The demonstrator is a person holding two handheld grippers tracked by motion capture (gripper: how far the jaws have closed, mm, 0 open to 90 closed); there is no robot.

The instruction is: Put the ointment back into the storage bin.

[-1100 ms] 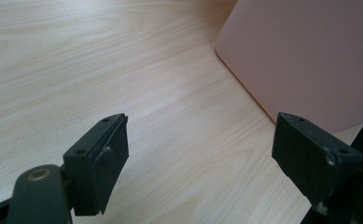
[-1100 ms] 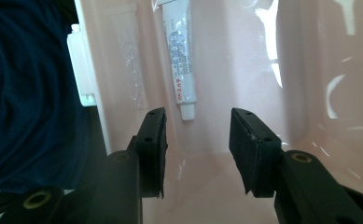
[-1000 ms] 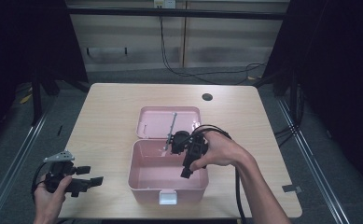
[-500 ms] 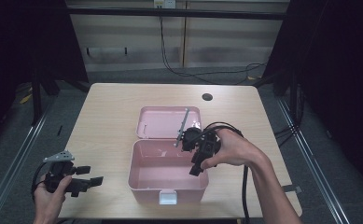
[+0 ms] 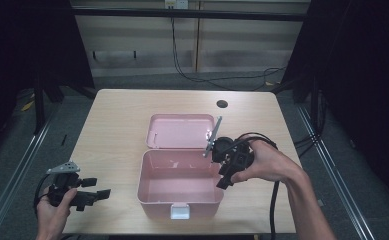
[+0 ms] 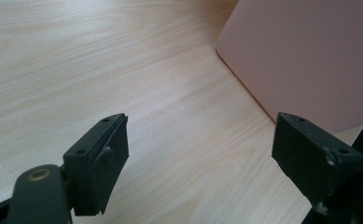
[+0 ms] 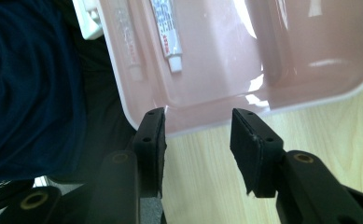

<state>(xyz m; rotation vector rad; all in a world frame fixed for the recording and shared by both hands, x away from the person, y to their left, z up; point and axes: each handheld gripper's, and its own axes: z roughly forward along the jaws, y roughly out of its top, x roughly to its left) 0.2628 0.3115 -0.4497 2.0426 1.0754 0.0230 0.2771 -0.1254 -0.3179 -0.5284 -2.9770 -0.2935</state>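
An open pink box stands at the middle of the wooden table, its lid lying flat behind it. My right gripper hovers over the box's right rim with its jaws pointing down and toward the person. It is open, with nothing between its jaws. In the right gripper view the jaws frame the box's rim. Inside lie a white printed tube and a paler tube. My left gripper rests low at the table's front left, wide open. In the left gripper view the box's wall lies ahead.
A white latch sits on the box's front wall. A dark round hole marks the table's far side. Bare wood stretches to the left of the box. The person's dark clothing lies past the table's near edge.
My right gripper has moved right and a little up, from over the box's inside to its right rim. The left gripper has stayed put.
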